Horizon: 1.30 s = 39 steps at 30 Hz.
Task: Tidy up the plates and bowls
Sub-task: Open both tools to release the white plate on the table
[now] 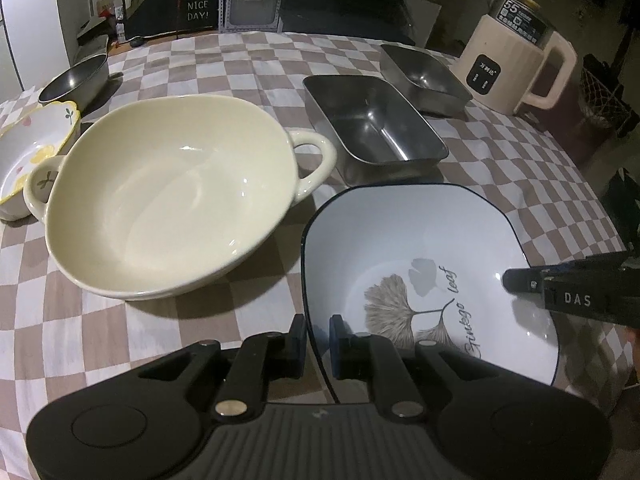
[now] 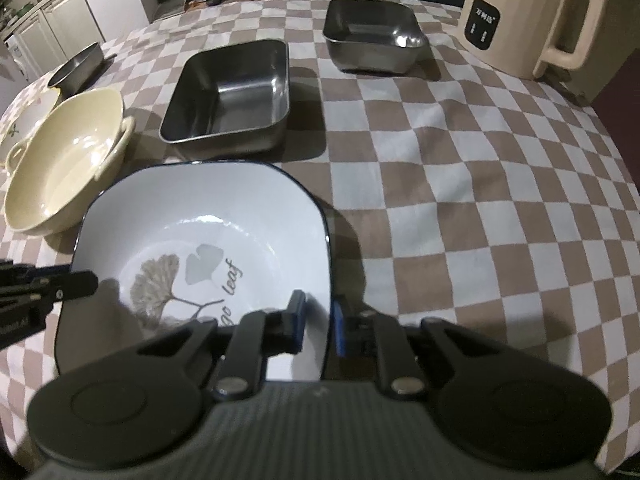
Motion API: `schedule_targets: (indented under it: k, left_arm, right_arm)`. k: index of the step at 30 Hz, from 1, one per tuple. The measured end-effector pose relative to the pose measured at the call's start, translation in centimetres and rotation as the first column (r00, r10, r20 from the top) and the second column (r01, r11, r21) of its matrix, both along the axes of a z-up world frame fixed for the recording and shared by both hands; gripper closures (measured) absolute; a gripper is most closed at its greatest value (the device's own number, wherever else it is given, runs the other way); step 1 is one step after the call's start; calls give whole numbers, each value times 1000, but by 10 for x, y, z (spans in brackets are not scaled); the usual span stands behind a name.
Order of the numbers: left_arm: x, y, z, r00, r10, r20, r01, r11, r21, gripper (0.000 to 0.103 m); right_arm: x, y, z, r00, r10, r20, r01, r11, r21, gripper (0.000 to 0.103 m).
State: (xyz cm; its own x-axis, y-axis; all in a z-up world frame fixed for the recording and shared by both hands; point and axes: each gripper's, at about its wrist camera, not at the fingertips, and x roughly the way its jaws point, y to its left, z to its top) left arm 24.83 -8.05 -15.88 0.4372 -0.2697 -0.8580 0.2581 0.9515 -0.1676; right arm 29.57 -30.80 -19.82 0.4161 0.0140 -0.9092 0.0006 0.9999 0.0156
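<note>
Beyond your left gripper (image 1: 318, 340), to its left, sit the flowered dish (image 1: 28, 152) and the small dark pan (image 1: 76, 80). Straight ahead of it is the cream two-handled bowl (image 1: 168, 196), empty on the checked bench (image 1: 520, 168). The left gripper itself is clamped on the near-left rim of the ginkgo-leaf bowl (image 1: 432, 276), one finger outside the wall and one inside.

Ahead of that bowl stand the two steel trays (image 2: 230, 96), side by side but apart, with the kettle (image 2: 528, 16) beyond them to the right. Your right gripper (image 2: 318, 322) straddles the opposite rim of the ginkgo-leaf bowl; its fingers stand close about the rim, and I read them as pinching it.

So you have a two-sided hold on this bowl, which looks ready for lifting. Next, raise both sides evenly, keep it level, and carry it left; the cream bowl looks the likeliest nest.
</note>
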Motion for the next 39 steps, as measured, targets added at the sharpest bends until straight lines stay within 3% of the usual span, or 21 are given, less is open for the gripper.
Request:
schedule_targets:
  k: [11, 14, 17, 21, 29, 31, 35, 39]
  left_arm:
    - [0, 0, 0, 1000, -25, -7, 25, 1000, -1, 85]
    - [-2, 0, 0, 1000, -29, -8, 29, 1000, 4, 70]
    - [-3, 1, 1, 1000, -29, -7, 29, 1000, 10, 61]
    - [-6, 5, 3, 1000, -12, -4, 13, 1000, 6, 41]
    - [-11, 14, 13, 1000, 16, 17, -16, 1000, 3, 22]
    - [-13, 15, 17, 1000, 18, 24, -18, 1000, 3, 10]
    - [-17, 21, 33, 998, 31, 48, -30, 999, -11, 3]
    - [-20, 29, 53, 992, 32, 120, -33, 999, 5, 0]
  right_arm:
    - [-1, -1, -1, 1000, 12, -1, -12, 1000, 5, 84]
    - [-2, 0, -3, 1000, 17, -20, -17, 1000, 10, 82]
    - [-4, 0, -4, 999, 24, -31, -23, 1000, 2, 70]
    - [-11, -5, -3, 999, 16, -36, -15, 1000, 12, 59]
    - [-28, -10, 8, 1000, 13, -7, -13, 999, 29, 27]
    - [-32, -11, 12, 1000, 8, 9, -9, 1000, 27, 18]
    - [-37, -11, 21, 998, -13, 54, 12, 1000, 23, 2]
    - [-38, -12, 34, 991, -47, 128, 42, 998, 46, 0]
